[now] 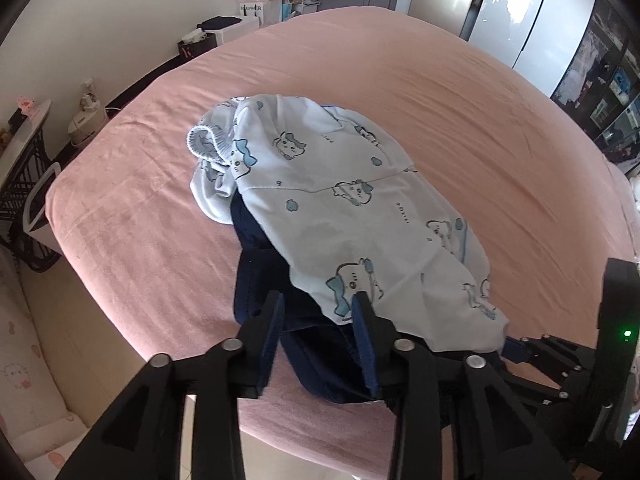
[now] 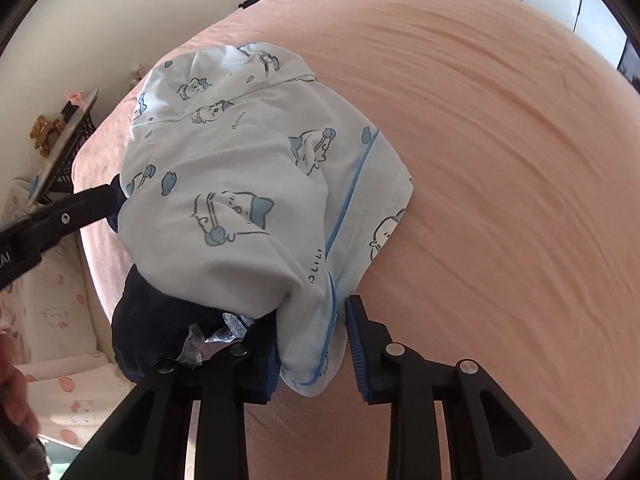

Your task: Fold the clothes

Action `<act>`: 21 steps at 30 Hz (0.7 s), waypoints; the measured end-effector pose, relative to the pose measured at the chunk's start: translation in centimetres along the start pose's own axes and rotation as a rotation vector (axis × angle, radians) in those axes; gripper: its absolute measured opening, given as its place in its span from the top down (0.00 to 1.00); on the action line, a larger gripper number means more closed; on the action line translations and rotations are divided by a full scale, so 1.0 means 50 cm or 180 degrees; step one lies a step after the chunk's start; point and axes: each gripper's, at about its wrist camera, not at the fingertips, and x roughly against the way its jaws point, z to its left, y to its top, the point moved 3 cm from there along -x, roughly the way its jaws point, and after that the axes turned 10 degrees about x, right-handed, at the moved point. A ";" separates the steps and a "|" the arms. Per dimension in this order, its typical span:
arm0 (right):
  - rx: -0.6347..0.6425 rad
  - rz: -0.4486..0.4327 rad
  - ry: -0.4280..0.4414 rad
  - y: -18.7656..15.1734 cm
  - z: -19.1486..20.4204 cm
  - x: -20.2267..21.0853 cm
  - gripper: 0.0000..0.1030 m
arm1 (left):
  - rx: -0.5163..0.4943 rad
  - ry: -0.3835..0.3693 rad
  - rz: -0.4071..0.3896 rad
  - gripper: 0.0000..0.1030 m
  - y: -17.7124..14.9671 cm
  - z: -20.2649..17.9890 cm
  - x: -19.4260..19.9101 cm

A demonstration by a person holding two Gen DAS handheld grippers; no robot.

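Two garments: one white cartoon-print top (image 1: pixel 340 200) over one navy piece (image 1: pixel 272 280) (partly hidden). Pink bed (image 1: pixel 460 100), bedroom. Left gripper (image 1: pixel 320 312) and right gripper (image 2: pixel 312 320) both spread wide, straddling cloth.

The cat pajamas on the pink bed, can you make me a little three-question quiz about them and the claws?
1. True or false: the white cat-print pajamas lie on top of a dark navy garment.
2. Which claw has a pajama edge between its open fingers? A) left claw B) right claw
3. Fill in: the clothes lie on a bed with a ____ sheet.

Key: 1 true. 2 B; the left claw, open too, has navy cloth between its fingers. 3 pink.
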 end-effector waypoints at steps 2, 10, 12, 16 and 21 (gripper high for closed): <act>0.0083 0.0003 -0.0064 -0.001 0.008 0.008 0.73 | -0.0034 0.0091 -0.0001 0.53 -0.006 -0.001 -0.005; -0.0035 -0.0006 -0.0062 0.000 -0.005 0.019 0.81 | -0.0149 0.0214 0.0265 0.53 -0.020 -0.011 -0.017; -0.0112 -0.0028 -0.0052 0.001 -0.020 0.023 0.89 | -0.0258 0.0245 0.0220 0.53 -0.020 -0.020 -0.010; -0.0217 -0.0180 -0.0243 0.012 -0.044 0.059 0.89 | -0.0289 0.0223 0.0224 0.53 -0.021 -0.026 -0.012; -0.0356 -0.0468 -0.0352 0.034 -0.088 0.092 0.89 | -0.0357 0.0171 0.0240 0.53 -0.030 -0.038 -0.015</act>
